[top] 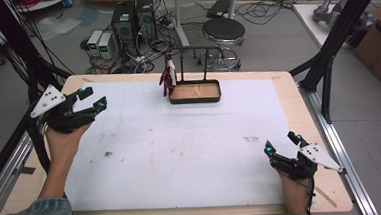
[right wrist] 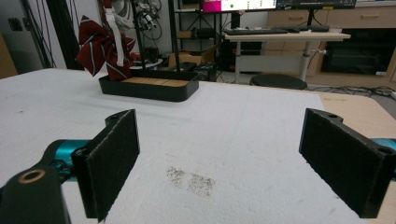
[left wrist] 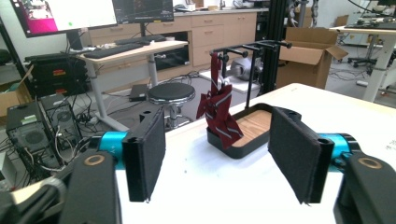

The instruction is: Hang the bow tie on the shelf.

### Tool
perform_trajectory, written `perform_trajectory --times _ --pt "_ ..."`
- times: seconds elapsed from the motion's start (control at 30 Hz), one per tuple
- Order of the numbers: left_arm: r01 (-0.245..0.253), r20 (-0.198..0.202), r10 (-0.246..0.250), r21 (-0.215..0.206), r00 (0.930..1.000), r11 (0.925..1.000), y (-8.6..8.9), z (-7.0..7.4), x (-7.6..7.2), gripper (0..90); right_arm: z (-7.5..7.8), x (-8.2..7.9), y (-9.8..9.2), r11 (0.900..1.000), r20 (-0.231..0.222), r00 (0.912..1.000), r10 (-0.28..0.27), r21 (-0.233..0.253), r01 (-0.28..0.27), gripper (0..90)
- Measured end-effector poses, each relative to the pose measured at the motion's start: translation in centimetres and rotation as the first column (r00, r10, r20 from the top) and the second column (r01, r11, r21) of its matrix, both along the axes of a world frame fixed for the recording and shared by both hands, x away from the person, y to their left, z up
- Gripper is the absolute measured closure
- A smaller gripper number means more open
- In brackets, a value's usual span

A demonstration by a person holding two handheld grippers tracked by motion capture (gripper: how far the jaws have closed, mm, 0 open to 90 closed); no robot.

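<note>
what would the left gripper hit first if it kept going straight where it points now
Probably the dark red striped bow tie hanging from the black stand, over the black wood-floored tray. The left gripper has open jaws framing both; depth is unclear.

Behind your table you see a round black stool (top: 223, 31) and two black computer towers (top: 134, 18) on the grey floor (top: 274, 37).

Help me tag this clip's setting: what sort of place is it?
Most likely a robotics lab or workshop: computer towers with tangled cables on the floor, desks with monitors behind, and cardboard boxes around a framed work table.
</note>
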State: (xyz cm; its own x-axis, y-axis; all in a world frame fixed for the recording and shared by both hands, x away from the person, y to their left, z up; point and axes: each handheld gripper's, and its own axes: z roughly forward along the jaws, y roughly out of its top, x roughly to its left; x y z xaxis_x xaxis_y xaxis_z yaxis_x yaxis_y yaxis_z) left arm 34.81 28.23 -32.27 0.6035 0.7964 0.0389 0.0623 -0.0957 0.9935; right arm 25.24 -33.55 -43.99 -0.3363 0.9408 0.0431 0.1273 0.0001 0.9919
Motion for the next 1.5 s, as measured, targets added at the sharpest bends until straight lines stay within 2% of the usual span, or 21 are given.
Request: perform_trajectory --times 0.07,0.33,0.5,0.7,0.87,0.9,1.13,1.3,1.5 --pt "-0.016 -0.004 0.016 -0.004 0.9999 0.9999 0.2 -0.8 -0.9 33.2 0.0 0.0 0.0 1.0 -0.002 1.0 -0.002 -0.001 0.002 11.2" --pt "-0.053 -0.012 0.053 -0.002 0.9985 0.9986 0.7 -2.2 -2.5 23.9 0.0 0.0 0.1 1.0 -0.004 1.0 -0.002 0.001 0.002 11.2" --pt "-0.063 -0.02 0.063 -0.002 0.9978 0.998 0.9 -2.9 -3.2 22.2 0.0 0.0 0.1 1.0 -0.005 1.0 0.0 0.001 0.0 11.2" --pt "-0.092 -0.039 0.092 0.02 0.995 0.9956 0.8 -4.7 -4.1 20.1 0.0 0.0 0.1 1.0 -0.005 1.0 0.0 0.001 0.0 11.2" --pt "-0.104 -0.063 0.105 0.014 0.9925 0.9945 0.6 -6.4 -5.1 18.8 0.0 0.0 0.1 1.0 -0.006 1.0 -0.001 0.0 0.001 11.2" --pt "-0.104 -0.063 0.105 0.014 0.9925 0.9945 0.6 -6.4 -5.1 18.7 0.0 0.0 0.1 1.0 -0.005 1.0 -0.001 0.0 0.001 11.2" --pt "-0.14 -0.088 0.142 0.027 0.986 0.9898 0.8 -8.5 -6.3 17.0 0.0 0.0 0.1 1.0 -0.004 1.0 -0.001 -0.004 0.001 11.2" --pt "-0.145 -0.118 0.15 0.052 0.9816 0.988 0.8 -9.7 -6.6 16.9 0.0 0.0 0.1 1.0 -0.005 1.0 0.0 -0.003 0.0 11.2" --pt "-0.148 -0.155 0.156 0.061 0.9756 0.9871 0.8 -10.5 -6.4 16.1 0.0 0.0 0.1 1.0 -0.006 1.0 0.001 -0.002 -0.001 11.2"
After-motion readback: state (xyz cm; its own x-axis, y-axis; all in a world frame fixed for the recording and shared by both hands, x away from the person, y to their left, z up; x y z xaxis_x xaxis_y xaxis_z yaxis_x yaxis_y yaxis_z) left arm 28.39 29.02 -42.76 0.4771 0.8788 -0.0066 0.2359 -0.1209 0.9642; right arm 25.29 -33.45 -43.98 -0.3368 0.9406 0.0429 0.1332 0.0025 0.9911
